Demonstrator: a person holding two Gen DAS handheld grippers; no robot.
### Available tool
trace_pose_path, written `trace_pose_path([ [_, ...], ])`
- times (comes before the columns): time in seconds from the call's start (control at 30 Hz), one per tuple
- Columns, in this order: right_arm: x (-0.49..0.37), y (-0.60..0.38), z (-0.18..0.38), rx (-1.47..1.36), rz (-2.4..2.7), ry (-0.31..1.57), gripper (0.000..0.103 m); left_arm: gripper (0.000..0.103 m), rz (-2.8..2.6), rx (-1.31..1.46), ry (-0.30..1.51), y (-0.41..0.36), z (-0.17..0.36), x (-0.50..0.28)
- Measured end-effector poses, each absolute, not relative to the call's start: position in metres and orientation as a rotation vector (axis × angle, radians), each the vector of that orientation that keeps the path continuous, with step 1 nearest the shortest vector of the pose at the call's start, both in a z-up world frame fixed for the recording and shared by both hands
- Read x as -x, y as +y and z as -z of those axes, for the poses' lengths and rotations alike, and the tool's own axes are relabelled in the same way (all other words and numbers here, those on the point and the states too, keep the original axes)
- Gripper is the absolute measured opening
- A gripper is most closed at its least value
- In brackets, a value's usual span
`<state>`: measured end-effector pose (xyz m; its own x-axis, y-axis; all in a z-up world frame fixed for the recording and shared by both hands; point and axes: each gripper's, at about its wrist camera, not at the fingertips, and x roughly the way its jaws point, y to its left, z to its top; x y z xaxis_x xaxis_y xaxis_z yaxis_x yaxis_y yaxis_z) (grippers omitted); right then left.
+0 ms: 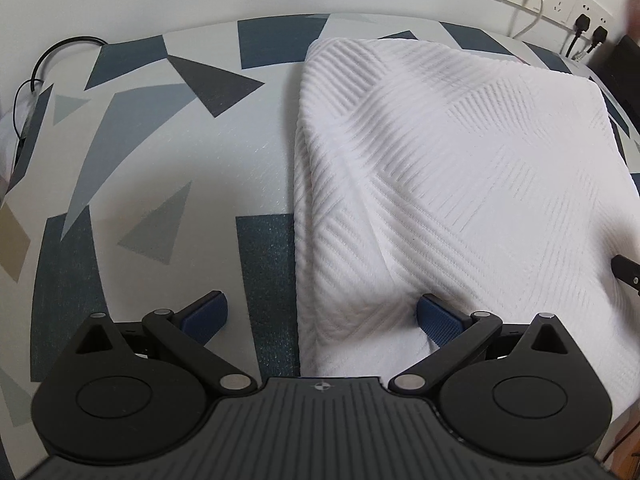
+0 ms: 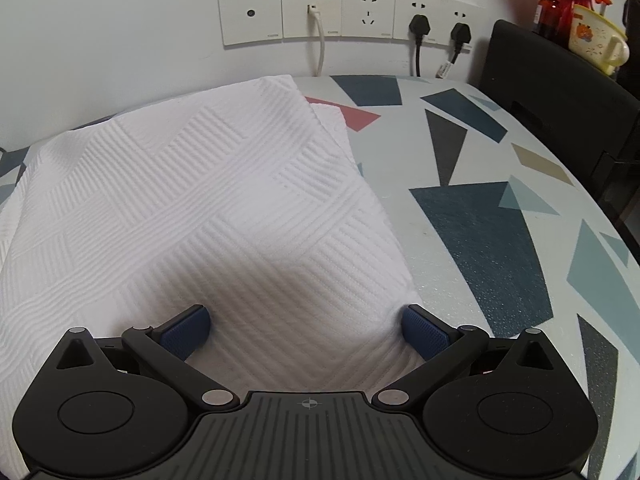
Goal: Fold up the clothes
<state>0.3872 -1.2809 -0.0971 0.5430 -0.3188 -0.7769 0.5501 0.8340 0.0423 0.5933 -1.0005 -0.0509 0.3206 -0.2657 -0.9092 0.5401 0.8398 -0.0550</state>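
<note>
A white textured cloth (image 1: 448, 168) lies folded on the patterned table; it also shows in the right wrist view (image 2: 192, 208). My left gripper (image 1: 322, 314) is open over the cloth's near left edge, its left pad (image 1: 206, 312) above the table and its right pad (image 1: 438, 320) over the cloth. My right gripper (image 2: 306, 330) is open over the cloth's near right corner, with cloth between its blue pads (image 2: 186, 330). Neither gripper holds anything. A bit of the right gripper (image 1: 626, 272) shows at the left view's right edge.
The table (image 2: 500, 240) has a geometric blue, grey and white cover. Wall sockets with plugs (image 2: 418, 26) are behind it. A black box (image 2: 560, 104) stands at the right with a red vase and a cup (image 2: 598, 38) on it. A black cable (image 1: 44, 64) lies far left.
</note>
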Motion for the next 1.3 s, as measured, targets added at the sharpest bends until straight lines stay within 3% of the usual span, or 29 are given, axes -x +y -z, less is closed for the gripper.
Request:
trace_pose_path([
  [0.57, -0.387, -1.283, 0.096, -0.307, 0.526, 0.846, 0.102, 0.102, 0.698, -0.121, 1.101, -0.972, 0.048, -0.597],
  [0.8, -0.366, -1.313, 0.074, -0.424, 0.46, 0.7, 0.102, 0.085, 0.776, 0.039, 1.121, -0.952, 0.046, -0.608],
  [0.9, -0.361, -1.331, 0.076, -0.513, 0.49, 0.648, 0.102, 0.086, 0.766, 0.032, 1.144, -0.961, 0.044, -0.613],
  [1.0, -0.361, -1.344, 0.086, -0.582, 0.521, 0.633, 0.102, 0.101, 0.761, -0.077, 1.136, -0.987, 0.043, -0.609],
  [1.13, -0.366, -1.351, 0.092, -0.55, 0.505, 0.658, 0.102, 0.1, 0.727, -0.224, 1.084, -1.024, 0.044, -0.602],
  [1.17, -0.368, -1.353, 0.093, -0.528, 0.503, 0.669, 0.102, 0.099, 0.718, -0.238, 1.077, -1.03, 0.043, -0.602],
  [1.2, -0.37, -1.356, 0.094, -0.521, 0.498, 0.679, 0.102, 0.09, 0.696, -0.23, 1.083, -1.034, 0.041, -0.603],
  [1.23, -0.371, -1.359, 0.096, -0.527, 0.491, 0.687, 0.102, 0.07, 0.675, -0.215, 1.089, -1.037, 0.038, -0.603],
  [1.3, -0.375, -1.366, 0.1, -0.555, 0.471, 0.718, 0.102, 0.049, 0.657, -0.173, 1.107, -1.041, 0.032, -0.601],
])
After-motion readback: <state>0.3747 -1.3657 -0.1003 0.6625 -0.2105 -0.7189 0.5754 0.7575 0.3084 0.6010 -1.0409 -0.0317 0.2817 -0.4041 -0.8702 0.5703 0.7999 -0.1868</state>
